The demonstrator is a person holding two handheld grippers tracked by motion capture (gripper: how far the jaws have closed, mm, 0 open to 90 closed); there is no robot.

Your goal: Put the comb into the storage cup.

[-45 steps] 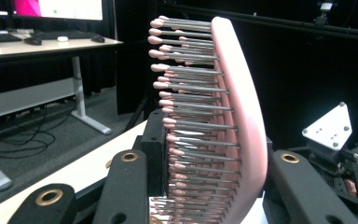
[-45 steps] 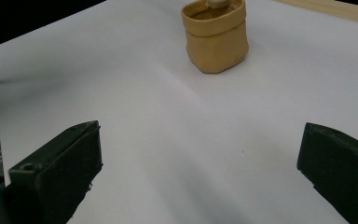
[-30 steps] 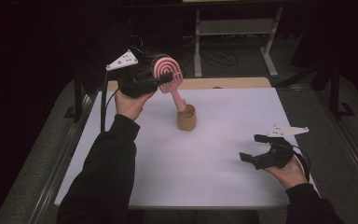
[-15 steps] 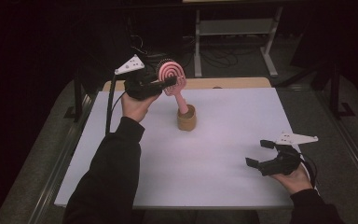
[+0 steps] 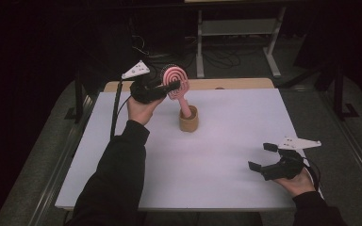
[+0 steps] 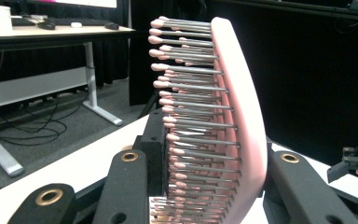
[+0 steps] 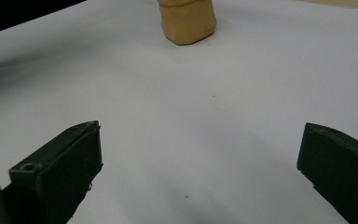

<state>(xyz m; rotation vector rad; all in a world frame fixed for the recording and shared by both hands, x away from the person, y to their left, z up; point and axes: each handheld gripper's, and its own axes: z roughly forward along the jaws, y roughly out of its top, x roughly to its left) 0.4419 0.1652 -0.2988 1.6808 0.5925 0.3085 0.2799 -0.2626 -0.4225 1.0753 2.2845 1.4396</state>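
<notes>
Since the left gripper is clamped across the head of the pink hairbrush and the handle tip already sits in the mouth of the tan cup, I'd say the step is dropping the brush into that holder. The brush leans, head toward the far left, cup near the middle of the white table, so the trick is probably to straighten the handle over the opening and lower gently; push sideways and that light cup could tip or skid. Let go only once the handle is bottomed out, otherwise the heavy head may topple it. The right gripper rests near the front right edge with its jaws spread wide and nothing between them, well apart from the cup, so it could come steady it if needed. The high view gives you the handle-to-cup relation, which the left gripper view lacks; that one instead shows the bristles side-on and the brush back pressed between the jaws. The right gripper view shows the cup's base flat on the table.
</notes>
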